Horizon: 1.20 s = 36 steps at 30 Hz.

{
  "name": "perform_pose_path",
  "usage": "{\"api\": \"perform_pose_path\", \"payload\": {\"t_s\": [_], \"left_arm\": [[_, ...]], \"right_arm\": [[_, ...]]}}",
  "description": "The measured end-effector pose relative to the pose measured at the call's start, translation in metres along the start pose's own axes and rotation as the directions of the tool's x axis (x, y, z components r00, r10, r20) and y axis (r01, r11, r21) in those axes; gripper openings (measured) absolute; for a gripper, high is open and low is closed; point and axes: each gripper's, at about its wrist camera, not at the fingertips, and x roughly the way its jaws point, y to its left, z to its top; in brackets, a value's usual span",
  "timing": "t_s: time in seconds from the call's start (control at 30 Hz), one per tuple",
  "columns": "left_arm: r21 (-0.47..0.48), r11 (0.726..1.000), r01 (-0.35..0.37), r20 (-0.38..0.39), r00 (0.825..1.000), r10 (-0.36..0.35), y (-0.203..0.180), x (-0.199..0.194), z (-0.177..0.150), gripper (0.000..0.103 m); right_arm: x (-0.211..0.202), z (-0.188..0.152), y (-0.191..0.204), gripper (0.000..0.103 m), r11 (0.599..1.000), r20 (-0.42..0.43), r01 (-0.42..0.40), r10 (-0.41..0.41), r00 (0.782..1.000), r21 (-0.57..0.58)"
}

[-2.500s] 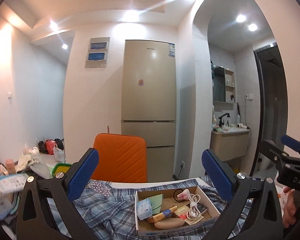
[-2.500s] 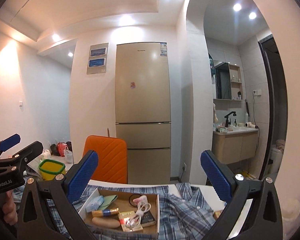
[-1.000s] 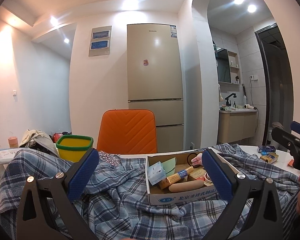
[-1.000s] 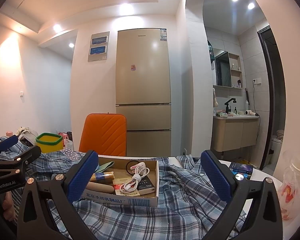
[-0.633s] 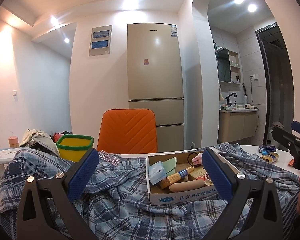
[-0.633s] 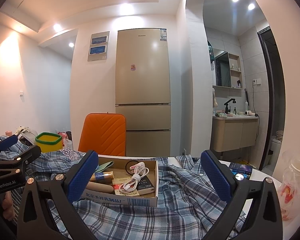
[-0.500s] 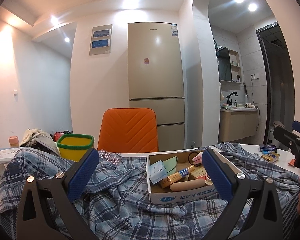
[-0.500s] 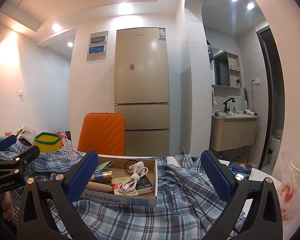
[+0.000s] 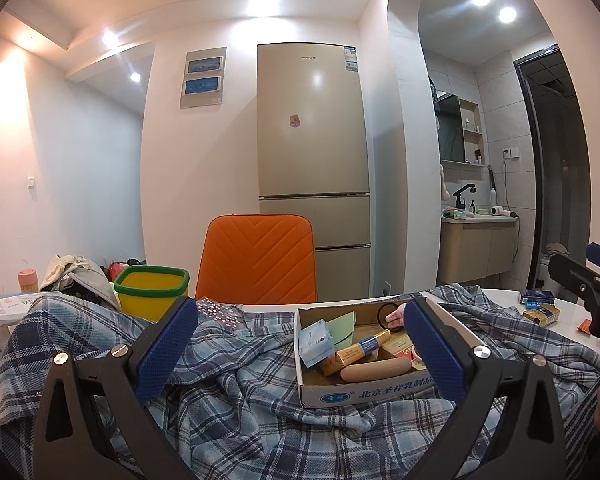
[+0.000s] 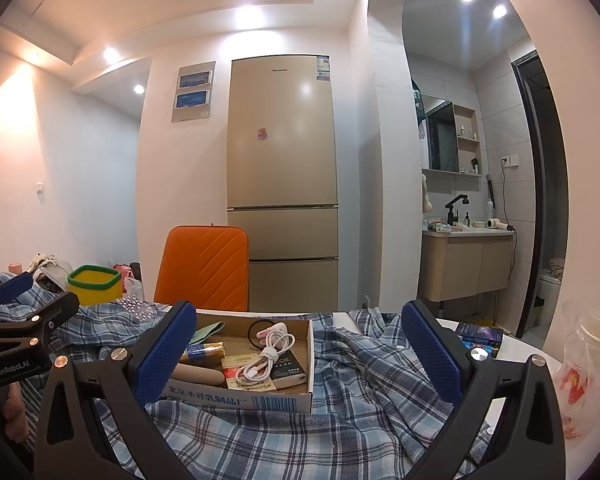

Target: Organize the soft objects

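Observation:
A crumpled blue plaid shirt (image 9: 236, 392) lies spread over the table; it also shows in the right wrist view (image 10: 364, 392). An open cardboard box (image 9: 364, 390) of small items sits on it, also seen in the right wrist view (image 10: 260, 400). My left gripper (image 9: 300, 340) is open and empty, low over the shirt in front of the box. My right gripper (image 10: 300, 340) is open and empty, just in front of the box. Each gripper shows at the edge of the other's view: the right one (image 9: 596, 284), the left one (image 10: 16, 312).
A yellow tub with a green rim (image 9: 152, 290) stands at the back left by a pile of bags. An orange chair (image 9: 258, 260) stands behind the table, a fridge (image 9: 312, 160) beyond. Small boxes (image 9: 538, 306) and a plastic-wrapped cup (image 10: 592, 364) sit at the right.
Both grippers have come down from higher up to just above the shirt. In the last half second they have barely moved and stayed open.

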Motion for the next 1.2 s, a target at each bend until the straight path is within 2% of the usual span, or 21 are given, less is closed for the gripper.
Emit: {"api": "perform_pose_path", "payload": {"t_s": [1.2], "left_arm": [[0.006, 1.0, 0.005, -0.002, 1.0, -0.005, -0.0054, -0.0021, 0.0002, 0.102]], "right_arm": [[-0.0002, 0.0, 0.0, 0.103, 1.0, 0.001, -0.001, 0.001, 1.0, -0.003]]}}
